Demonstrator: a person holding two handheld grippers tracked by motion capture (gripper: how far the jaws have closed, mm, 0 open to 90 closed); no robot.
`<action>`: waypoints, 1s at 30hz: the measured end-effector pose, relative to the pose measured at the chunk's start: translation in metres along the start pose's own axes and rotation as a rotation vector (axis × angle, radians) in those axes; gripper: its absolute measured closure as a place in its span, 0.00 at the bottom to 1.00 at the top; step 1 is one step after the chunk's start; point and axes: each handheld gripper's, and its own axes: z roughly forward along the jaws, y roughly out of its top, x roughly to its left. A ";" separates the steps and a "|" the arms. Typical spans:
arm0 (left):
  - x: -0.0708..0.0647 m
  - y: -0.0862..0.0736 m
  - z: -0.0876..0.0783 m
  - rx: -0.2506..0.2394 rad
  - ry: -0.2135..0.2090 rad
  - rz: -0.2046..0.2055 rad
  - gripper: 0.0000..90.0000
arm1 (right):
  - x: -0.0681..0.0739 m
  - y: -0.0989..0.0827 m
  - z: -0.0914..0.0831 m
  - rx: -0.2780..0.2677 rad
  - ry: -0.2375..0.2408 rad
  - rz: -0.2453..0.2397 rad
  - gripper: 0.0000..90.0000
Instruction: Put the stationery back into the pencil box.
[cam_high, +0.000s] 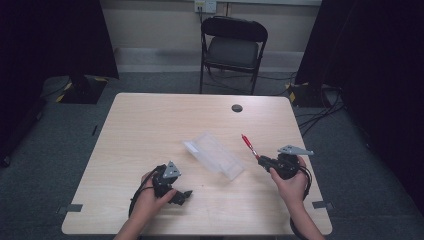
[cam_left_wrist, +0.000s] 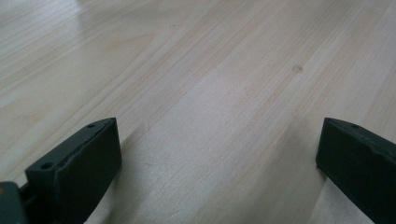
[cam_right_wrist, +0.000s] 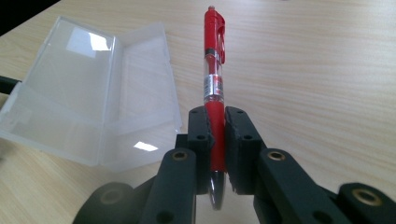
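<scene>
Pen (cam_right_wrist: 214, 79) is the thing in play: a red click pen with a clear mid-section, sitting pinched between the jaws of the right gripper (cam_right_wrist: 217, 140), its clip end pointing away toward the far side of the table (cam_high: 150, 120) and its tip end hanging back under the jaws. In the high view it is riding above the wood just right of the clear plastic case (cam_high: 214, 155), which is lying open near the table's middle with lid and tray spread flat. Judging from that layout, the step in hand is probably getting the pen into the case. Doing it well is a matter of turning the pen to run along the case's long side, carrying it low over the tray half instead of the lid, and letting go only once the barrel is resting inside, since a round barrel is likely to roll if dropped. Left gripper (cam_high: 170, 187) is waiting at the near left, low over bare wood, jaws spread wide and gripping nothing; it could be steadying the light case.
</scene>
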 end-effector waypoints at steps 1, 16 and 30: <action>0.000 0.000 0.000 0.000 0.000 0.000 0.00 | 0.001 0.003 0.001 -0.003 -0.001 -0.003 0.91; 0.000 0.000 0.000 -0.001 -0.001 -0.001 0.00 | 0.008 0.015 0.006 -0.011 0.022 -0.026 0.91; 0.000 0.000 0.000 -0.003 -0.002 -0.001 0.00 | 0.018 0.022 0.018 -0.008 0.046 -0.036 0.91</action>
